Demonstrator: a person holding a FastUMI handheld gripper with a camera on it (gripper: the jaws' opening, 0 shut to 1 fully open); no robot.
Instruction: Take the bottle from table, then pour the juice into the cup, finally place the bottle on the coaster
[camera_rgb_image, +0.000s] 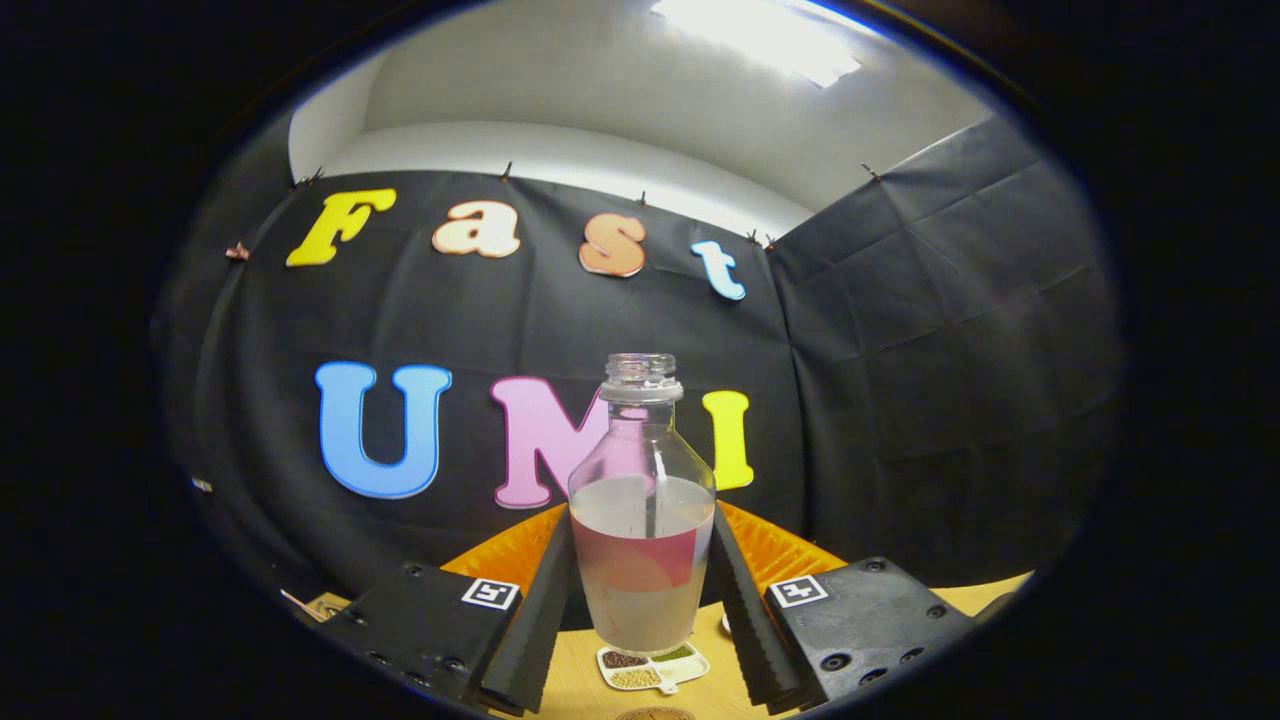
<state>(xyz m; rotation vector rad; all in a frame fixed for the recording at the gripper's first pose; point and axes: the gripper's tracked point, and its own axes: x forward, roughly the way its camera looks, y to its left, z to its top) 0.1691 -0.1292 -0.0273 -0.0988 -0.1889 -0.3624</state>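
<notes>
Clamped upright between gripper (641, 590) fingers, an uncapped juice bottle (641, 520) (half full), liable to spill if tilted early.

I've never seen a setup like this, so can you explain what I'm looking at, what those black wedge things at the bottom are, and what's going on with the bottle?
This picture comes from a fisheye camera mounted on a hand-held gripper, looking forward along its two fingers. There is no robot arm; a person carries the tool. The black ridged wedges are those fingers, and the black blocks with small square markers are their mounts.

Between the fingers stands an upright clear bottle with no cap, roughly half full of a cloudy pale drink. Both fingers press against its sides, so the gripper is shut on it.

Below is a wooden table. Under the bottle lies a small flat card with pictures of grains. Behind the bottle sits something orange and ribbed; I can't tell what it is. The black cloth behind is the booth's wall.
</notes>
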